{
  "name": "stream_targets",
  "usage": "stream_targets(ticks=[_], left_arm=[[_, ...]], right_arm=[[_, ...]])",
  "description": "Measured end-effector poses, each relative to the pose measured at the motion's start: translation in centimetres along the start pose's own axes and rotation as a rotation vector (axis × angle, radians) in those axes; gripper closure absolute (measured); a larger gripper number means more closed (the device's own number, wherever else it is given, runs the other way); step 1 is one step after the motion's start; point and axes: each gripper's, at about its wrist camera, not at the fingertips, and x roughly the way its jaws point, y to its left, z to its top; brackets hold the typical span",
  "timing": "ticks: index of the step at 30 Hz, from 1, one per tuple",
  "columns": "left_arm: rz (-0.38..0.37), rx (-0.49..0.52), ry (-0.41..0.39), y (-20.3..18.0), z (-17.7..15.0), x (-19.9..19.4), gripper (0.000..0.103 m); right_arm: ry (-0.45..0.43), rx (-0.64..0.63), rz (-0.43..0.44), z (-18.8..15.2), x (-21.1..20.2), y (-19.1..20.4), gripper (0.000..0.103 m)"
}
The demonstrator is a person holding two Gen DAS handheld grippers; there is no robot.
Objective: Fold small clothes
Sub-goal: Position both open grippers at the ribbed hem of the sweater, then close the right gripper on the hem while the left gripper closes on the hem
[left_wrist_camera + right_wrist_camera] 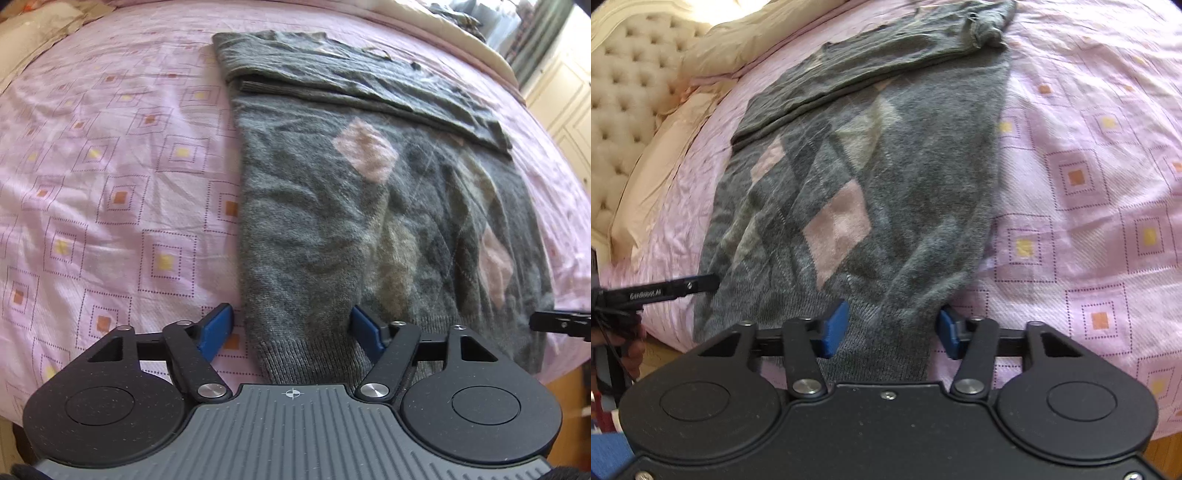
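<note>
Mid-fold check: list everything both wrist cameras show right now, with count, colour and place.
sweater: one, grey with pink and beige diamonds, flat on the bed, a sleeve folded across its far end.
bedsheet: one, pink with square print, under the sweater.
headboard: one, cream, tufted, far left in the right wrist view.
pillow: cream, at the head of the bed; count unclear.
left gripper: black with blue pads, open, astride the hem's left corner.
right gripper: black with blue pads, open, astride the hem's right corner.
</note>
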Motion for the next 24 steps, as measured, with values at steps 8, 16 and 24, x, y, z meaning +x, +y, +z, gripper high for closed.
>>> stream_targets(ticks=[8,16,24], left_arm=[[0.010,-0.102,-0.015,1.3,-0.2,-0.8,0.036],[0.020,-0.091,0.016,1.3,0.3,-0.2,0.039],[0.017,-0.088,0.009,1.1,0.1,-0.4,0.065]], right_arm=[[0.044,-0.001,-0.042,0.9,0.2,0.0,0.088],[0.029,0.037,-0.117,0.6,-0.2,-0.8,0.089],[0.029,0.035,-0.120,0.7,-0.3,-0.8,0.089]])
